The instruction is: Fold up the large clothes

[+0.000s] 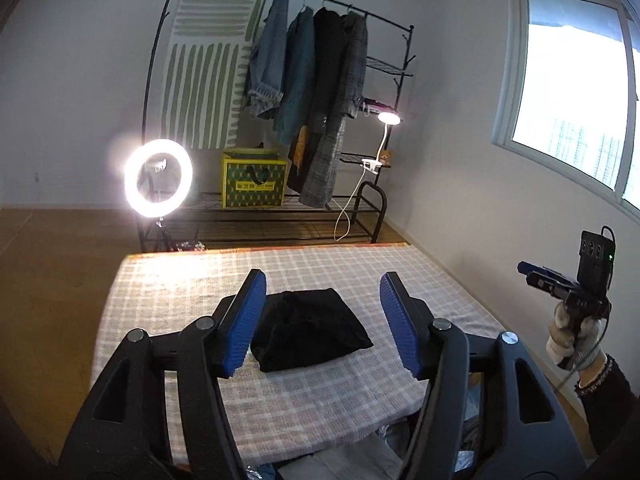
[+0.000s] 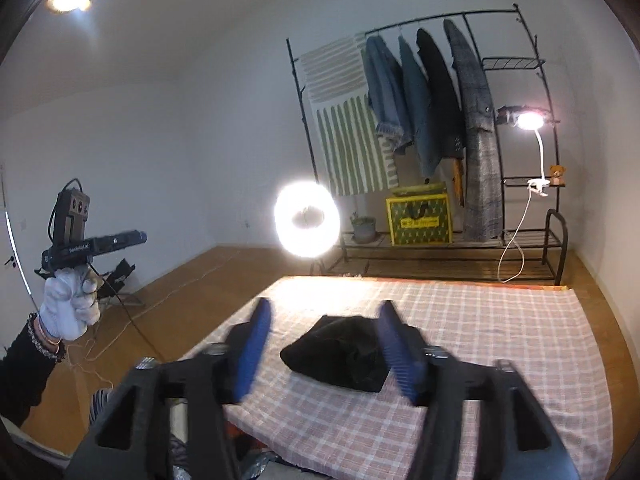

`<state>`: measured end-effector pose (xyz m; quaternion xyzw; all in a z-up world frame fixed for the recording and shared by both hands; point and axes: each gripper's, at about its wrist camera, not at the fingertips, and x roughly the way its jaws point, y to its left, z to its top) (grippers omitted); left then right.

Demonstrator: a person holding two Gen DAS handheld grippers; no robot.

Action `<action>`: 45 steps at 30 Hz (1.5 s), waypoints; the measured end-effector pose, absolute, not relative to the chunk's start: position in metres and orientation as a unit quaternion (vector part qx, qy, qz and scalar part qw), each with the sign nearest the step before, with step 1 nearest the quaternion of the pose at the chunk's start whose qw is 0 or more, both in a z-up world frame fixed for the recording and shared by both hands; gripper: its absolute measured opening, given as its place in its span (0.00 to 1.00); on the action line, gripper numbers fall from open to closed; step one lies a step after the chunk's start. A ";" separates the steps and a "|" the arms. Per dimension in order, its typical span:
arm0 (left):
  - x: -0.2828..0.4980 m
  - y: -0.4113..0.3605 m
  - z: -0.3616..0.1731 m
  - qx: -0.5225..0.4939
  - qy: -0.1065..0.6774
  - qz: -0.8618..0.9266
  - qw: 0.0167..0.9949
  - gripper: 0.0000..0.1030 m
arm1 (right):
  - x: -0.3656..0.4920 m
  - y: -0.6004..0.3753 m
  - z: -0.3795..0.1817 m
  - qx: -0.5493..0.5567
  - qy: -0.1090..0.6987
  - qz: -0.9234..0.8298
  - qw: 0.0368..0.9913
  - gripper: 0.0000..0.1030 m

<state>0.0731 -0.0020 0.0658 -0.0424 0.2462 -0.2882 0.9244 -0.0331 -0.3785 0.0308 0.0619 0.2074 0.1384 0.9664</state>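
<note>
So the black garment (image 1: 310,336) sits in a compact bundle near the middle of the checked blanket (image 1: 320,400), and honestly it looks pretty much folded already. Both tools are up in the air, well clear of it. The left gripper (image 1: 322,320) has its blue pads spread wide with nothing between them, and the right gripper (image 2: 324,348) is the same story: wide apart, empty, a bit blurred in its own view.

Handling-wise, the thing looks like soft, floppy dark fabric, probably thick enough to have some weight, so it'll likely sag and slump if grabbed by one point. Doesn't look slippery or fragile. If it needs another fold or a tidy-up, the best bet is probably pinching the two near corners of the bundle, one per gripper, catching all the layers so the stack doesn't slide apart.

Clothes rack (image 2: 440,120) and ring light (image 2: 307,220) are way back, not in the way.
</note>
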 end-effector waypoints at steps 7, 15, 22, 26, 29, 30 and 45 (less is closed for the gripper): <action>0.146 -0.038 -0.054 -0.045 0.326 -0.295 0.897 0.59 | 0.030 -0.358 -0.043 0.046 0.264 0.135 0.954 0.65; 0.226 -0.073 -0.192 -0.001 0.433 -0.275 0.858 0.59 | 0.121 -0.316 -0.150 -0.014 0.353 0.166 0.921 0.74; 0.252 -0.102 -0.234 0.066 0.437 -0.273 0.855 0.59 | 0.175 -0.292 -0.222 -0.107 0.415 0.169 0.888 0.74; 0.263 -0.105 -0.241 0.062 0.429 -0.266 0.861 0.59 | 0.200 -0.293 -0.242 -0.124 0.432 0.160 0.879 0.73; 0.266 -0.105 -0.241 0.075 0.421 -0.267 0.864 0.58 | 0.215 -0.301 -0.252 -0.125 0.447 0.151 0.873 0.61; 0.268 -0.106 -0.241 0.079 0.419 -0.271 0.863 0.51 | 0.216 -0.303 -0.254 -0.127 0.451 0.148 0.871 0.57; 0.200 -0.111 -0.258 0.269 0.325 -0.294 0.858 0.03 | 0.192 -0.322 -0.240 -0.130 0.432 0.172 0.876 0.03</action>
